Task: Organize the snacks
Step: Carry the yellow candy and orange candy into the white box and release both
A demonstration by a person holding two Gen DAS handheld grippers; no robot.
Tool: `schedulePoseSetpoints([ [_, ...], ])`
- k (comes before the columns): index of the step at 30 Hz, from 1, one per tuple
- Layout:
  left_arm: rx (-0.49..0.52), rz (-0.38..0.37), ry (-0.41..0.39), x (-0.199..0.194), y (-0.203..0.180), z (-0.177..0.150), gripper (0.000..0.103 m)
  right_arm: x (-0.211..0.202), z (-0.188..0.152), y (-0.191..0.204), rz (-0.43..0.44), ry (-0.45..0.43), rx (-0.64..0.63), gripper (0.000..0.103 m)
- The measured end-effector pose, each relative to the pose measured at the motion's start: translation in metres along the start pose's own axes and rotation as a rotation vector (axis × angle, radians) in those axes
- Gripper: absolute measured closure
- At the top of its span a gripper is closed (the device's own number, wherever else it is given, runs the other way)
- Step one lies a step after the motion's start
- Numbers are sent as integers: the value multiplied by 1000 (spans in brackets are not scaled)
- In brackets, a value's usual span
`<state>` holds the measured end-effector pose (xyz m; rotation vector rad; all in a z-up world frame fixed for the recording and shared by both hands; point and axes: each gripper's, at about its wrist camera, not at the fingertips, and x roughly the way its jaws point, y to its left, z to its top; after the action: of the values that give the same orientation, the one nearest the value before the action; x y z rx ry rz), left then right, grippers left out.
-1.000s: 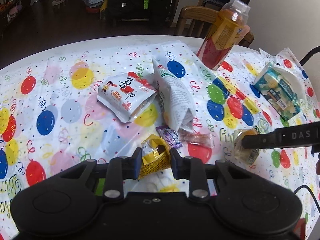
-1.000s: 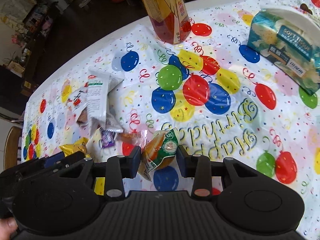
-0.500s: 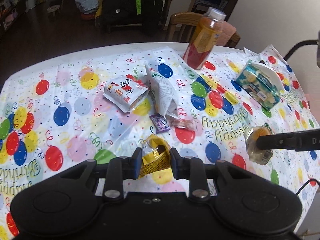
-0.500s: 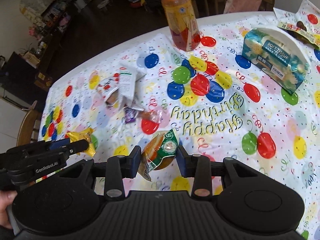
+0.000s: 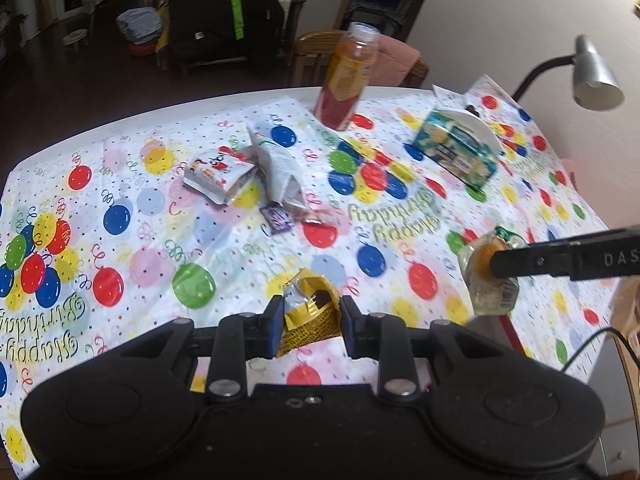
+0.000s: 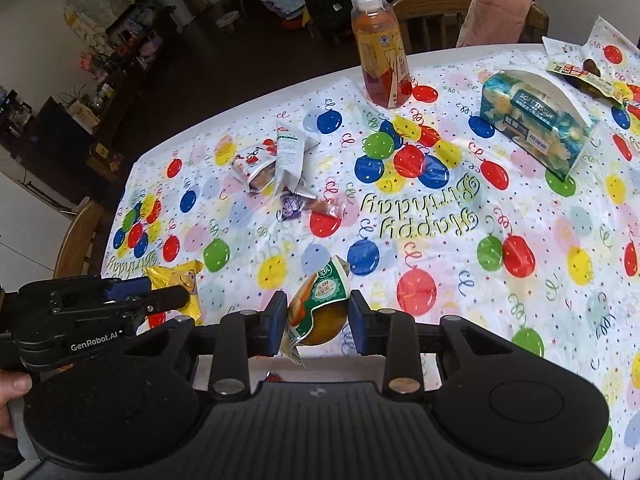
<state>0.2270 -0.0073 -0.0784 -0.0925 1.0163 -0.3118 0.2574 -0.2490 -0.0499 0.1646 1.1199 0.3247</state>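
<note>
A: What is held by each gripper?

B: A yellow snack packet (image 5: pixel 310 312) is pinched between the two fingers of the left gripper (image 5: pixel 309 322), above the balloon-print tablecloth (image 5: pixel 132 240). In the right wrist view the same packet is seen at the tip of that gripper, near the table's left edge. A clear-wrapped orange pastry with a green label (image 6: pixel 320 306) is clamped in the right gripper (image 6: pixel 318 320), raised off the cloth; its wrapper tail hangs down between the fingers.

A: Where are the other snacks found?

B: A small cluster is seen toward the far middle of the table. A white pouch with red print (image 5: pixel 218 174) lies flat, touched by a long white-and-green bag (image 5: pixel 280 164) that lies beside it and partly over it. Just beside the bag's near end, a small purple sachet (image 5: pixel 275 218) and a clear reddish-brown wrapped piece (image 5: pixel 320 216) are laid.

A: What else is shown on the table?

B: An upright bottle of orange-red drink (image 6: pixel 382 52) is placed near the far edge. A tissue pack in a white holder (image 6: pixel 536 120) sits to the right, well apart from the cluster. Another opened wrapper (image 6: pixel 580 70) lies behind it at the far right corner. A thumb (image 6: pixel 16 386) is visible at the lower left of the right wrist view.
</note>
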Motion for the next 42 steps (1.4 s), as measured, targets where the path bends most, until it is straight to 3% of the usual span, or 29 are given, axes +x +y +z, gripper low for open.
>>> schedulePoseSetpoints([
  [4, 32, -12, 4, -13, -8, -12, 76, -14, -14, 1, 5, -7, -3, 71],
  [6, 51, -18, 6, -18, -11, -18, 76, -19, -21, 1, 11, -7, 0, 78],
  [19, 148, -58, 57, -31, -32, -66, 76, -27, -77, -2, 15, 34, 7, 78],
  [30, 254, 1, 124, -10, -48, -107, 76, 1, -117, -6, -61, 103, -17, 78],
  [42, 301, 86, 174, 22, -54, -118, 76, 33, -121, -1, -131, 115, -44, 78],
])
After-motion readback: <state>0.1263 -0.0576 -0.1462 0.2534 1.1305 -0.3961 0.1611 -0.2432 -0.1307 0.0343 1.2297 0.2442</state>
